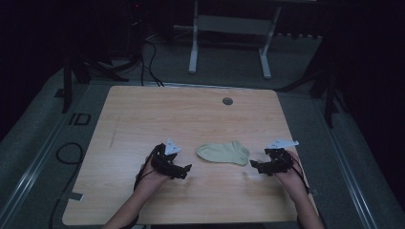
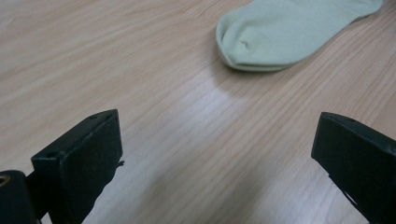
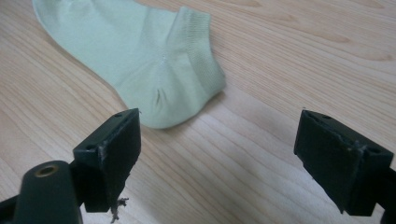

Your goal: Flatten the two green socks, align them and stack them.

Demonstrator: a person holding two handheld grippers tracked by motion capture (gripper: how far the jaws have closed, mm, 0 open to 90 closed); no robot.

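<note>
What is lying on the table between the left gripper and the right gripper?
A pale green sock lies flat between the left gripper and the right gripper, as the high view shows; bare wooden table separates it from each.

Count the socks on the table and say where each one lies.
1. A pale green sock lies flat on the wooden table, between the left gripper and right gripper. Neither touches it.

Wooden table [image 1: 143, 119], white-legged frame [image 1: 229, 43] beyond it.
</note>
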